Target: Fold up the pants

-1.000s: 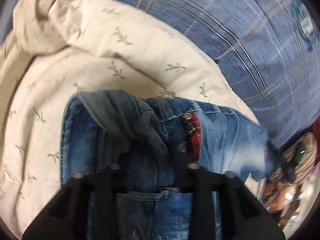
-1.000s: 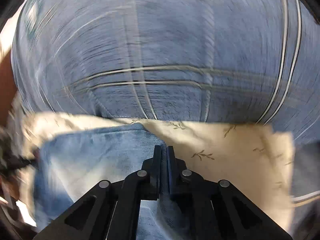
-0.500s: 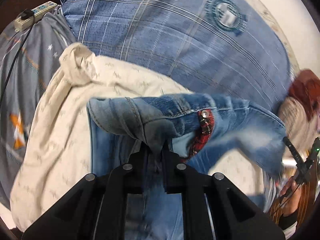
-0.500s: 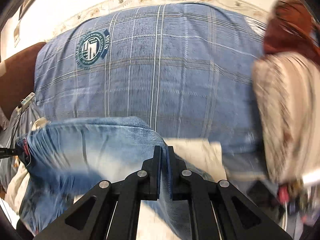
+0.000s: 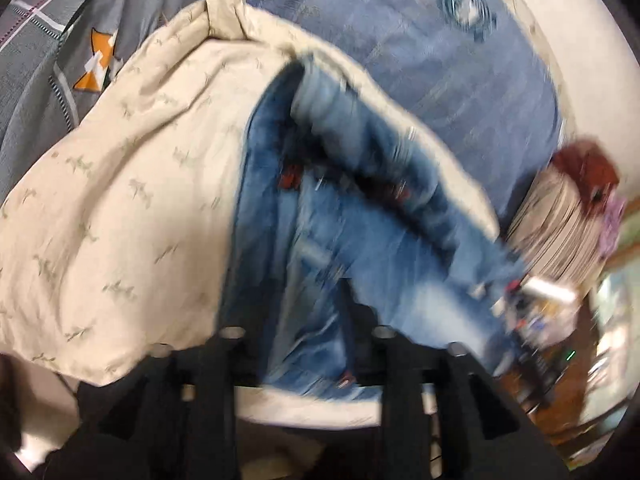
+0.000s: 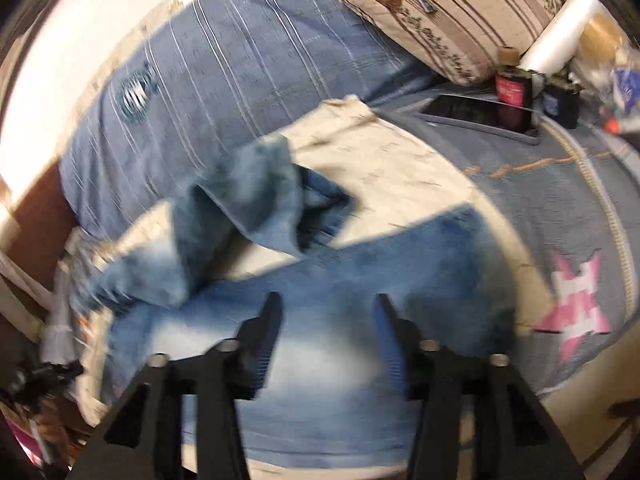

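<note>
The blue jeans (image 5: 360,248) lie on a cream cloth with a leaf print (image 5: 132,184). In the left wrist view their waist end with red lining faces away and the frame is blurred. My left gripper (image 5: 304,320) is open, its fingers (image 5: 228,344) spread over the near edge of the jeans. In the right wrist view the jeans (image 6: 352,292) lie flat across the cream cloth (image 6: 384,168), with a leg end (image 6: 256,196) folded over and rumpled behind. My right gripper (image 6: 328,300) is open and empty just above the denim.
A blue plaid pillow (image 6: 240,60) lies behind the cloth. A striped pillow (image 6: 460,0), a tablet (image 6: 476,114) and dark bottles (image 6: 512,88) stand at the back right. A grey blanket with a pink star (image 6: 576,304) lies right. A grey blanket (image 5: 60,48) lies left.
Both grippers have opened and let go of the jeans, which now lie on the cream cloth. Both cameras have swung and pulled back.
</note>
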The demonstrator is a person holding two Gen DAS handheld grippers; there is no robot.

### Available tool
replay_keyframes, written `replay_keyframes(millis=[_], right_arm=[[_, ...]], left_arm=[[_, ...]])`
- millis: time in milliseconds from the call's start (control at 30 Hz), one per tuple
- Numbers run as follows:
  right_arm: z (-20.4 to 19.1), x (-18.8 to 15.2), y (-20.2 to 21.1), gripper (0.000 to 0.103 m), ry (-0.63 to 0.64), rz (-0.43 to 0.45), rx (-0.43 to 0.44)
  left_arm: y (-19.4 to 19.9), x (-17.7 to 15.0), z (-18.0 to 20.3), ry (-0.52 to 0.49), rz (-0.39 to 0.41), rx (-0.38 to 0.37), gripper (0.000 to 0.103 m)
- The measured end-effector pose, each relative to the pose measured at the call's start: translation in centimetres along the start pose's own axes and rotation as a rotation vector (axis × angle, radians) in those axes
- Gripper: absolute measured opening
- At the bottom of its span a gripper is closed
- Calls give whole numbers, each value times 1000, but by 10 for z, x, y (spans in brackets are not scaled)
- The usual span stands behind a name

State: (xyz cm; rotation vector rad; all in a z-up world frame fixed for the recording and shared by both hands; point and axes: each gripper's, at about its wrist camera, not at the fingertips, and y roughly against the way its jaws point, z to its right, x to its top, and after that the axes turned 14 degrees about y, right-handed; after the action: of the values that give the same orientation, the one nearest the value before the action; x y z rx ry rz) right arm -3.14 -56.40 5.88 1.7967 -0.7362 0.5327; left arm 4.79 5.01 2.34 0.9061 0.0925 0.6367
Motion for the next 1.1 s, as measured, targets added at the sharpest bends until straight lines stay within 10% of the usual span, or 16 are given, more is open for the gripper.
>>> replay_keyframes(millis=[267, 467, 500, 567, 700, 833, 933, 1000, 1100], right_arm=[[-55, 66, -64, 87, -117, 2, 202], [-63, 86, -131, 87, -234, -117, 142], [-61, 85, -135, 80, -253, -132, 123], [-55, 96, -136, 11, -237, -136, 149], [-53, 132, -55, 5, -85, 142, 203], [-37, 75, -35, 8, -22, 73, 98], [-6, -2, -61, 16, -88, -135, 7], [11, -40, -61, 21, -194, -159, 40], [23, -65, -42, 28, -266, -107, 52]], left_arm=[[-20, 47, 41, 138, 9, -119, 67], [-84, 71, 52, 211, -78, 1, 79], [-96, 77, 53, 224, -87, 27, 74], [-108, 90, 57, 242, -134, 15, 20], [-65, 98, 78, 188, -67, -83, 12], [-23, 48, 70, 67, -32, -164, 12], [-44, -4, 35, 68, -119, -50, 11], [-66, -29, 17, 22, -182, 73, 12], [-59, -40, 5, 21, -154, 64, 15]])
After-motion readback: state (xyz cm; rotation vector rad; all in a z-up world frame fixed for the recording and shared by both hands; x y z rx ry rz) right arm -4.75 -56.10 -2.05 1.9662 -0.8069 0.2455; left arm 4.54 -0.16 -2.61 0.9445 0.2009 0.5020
